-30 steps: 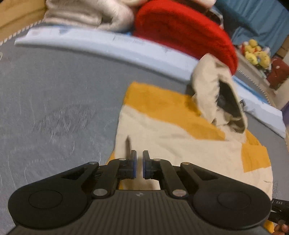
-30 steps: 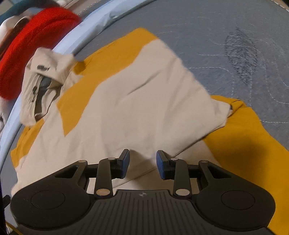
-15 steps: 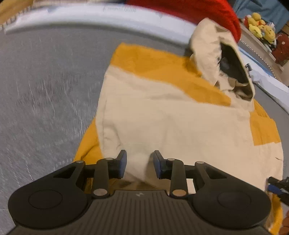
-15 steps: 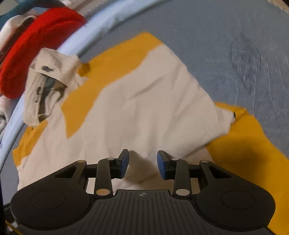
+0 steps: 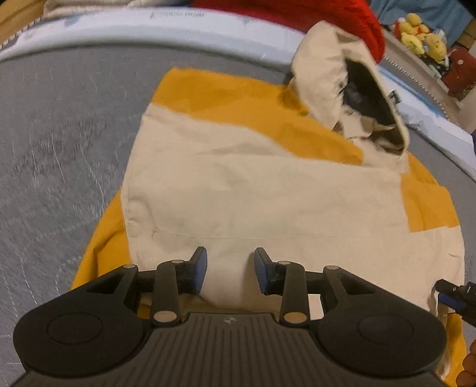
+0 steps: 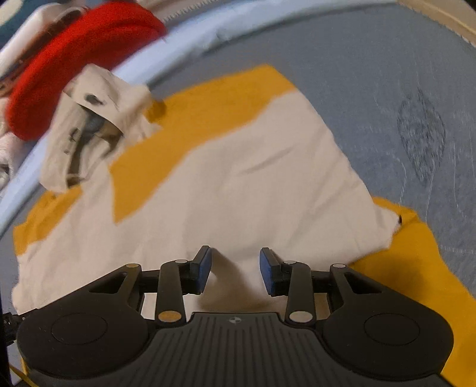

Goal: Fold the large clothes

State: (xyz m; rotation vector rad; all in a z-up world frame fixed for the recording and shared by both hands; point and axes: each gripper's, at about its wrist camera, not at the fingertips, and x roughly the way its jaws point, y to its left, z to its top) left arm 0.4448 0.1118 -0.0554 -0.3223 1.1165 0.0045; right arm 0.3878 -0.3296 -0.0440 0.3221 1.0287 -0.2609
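Note:
A cream and yellow hooded jacket point(image 5: 253, 193) lies spread flat on a grey quilted surface point(image 5: 53, 134), its hood point(image 5: 324, 77) bunched up at the far end. My left gripper point(image 5: 230, 259) hovers over the near cream hem, its jaws opening; the cloth lies under them and the pads press on nothing. In the right wrist view the same jacket point(image 6: 238, 184) fills the middle, hood point(image 6: 98, 98) at upper left. My right gripper point(image 6: 235, 257) stands open over the cream panel's near edge, nothing pinched. A blue-padded finger point(image 5: 449, 296) of the right gripper shows at the left view's right edge.
A red knitted garment point(image 5: 327, 18) and pale folded cloth point(image 5: 89, 6) lie beyond a light blue border point(image 5: 148, 26). Yellow plush toys point(image 5: 422, 35) sit at the far right. Bare grey quilt point(image 6: 386, 74) stretches to the jacket's right in the right wrist view.
My left gripper went from shut to open and moved in over the jacket, which now fills more of its view. The right gripper stayed over the hem, its view tilting slightly.

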